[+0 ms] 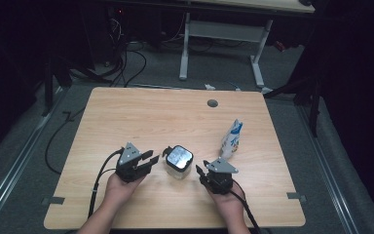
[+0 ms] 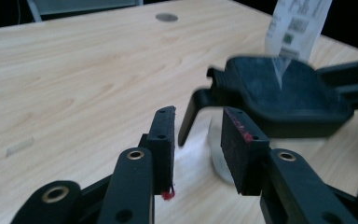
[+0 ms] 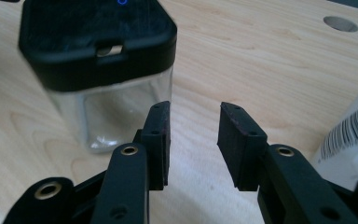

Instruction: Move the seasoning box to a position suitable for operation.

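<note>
Both tools sit low over the near part of the desk, one on each side of a small clear container with a black lid (image 1: 178,162). The left tool (image 1: 150,160) points toward the container's left side with its jaws parted and nothing between the pads; in the left gripper view the lid's hinged latch (image 2: 193,114) hangs just beyond the pads. The right tool (image 1: 202,171) lies just right of the container, its jaws likewise apart and empty, and the right gripper view shows the container (image 3: 103,70) standing upright a little ahead and to the left of its gap.

A white and blue pouch (image 1: 232,139) stands upright on the desk behind the right tool, close to the container but not touching it.

The desk (image 1: 141,112) is a light wood-grain top with rounded corners and a grey round cable grommet (image 1: 212,103) near its far edge. It stands on grey carpet. Black cables (image 1: 126,66) trail over the floor at the far left, and beyond them a second table on a white frame (image 1: 221,36) stands against a dark, dimly lit background.
</note>
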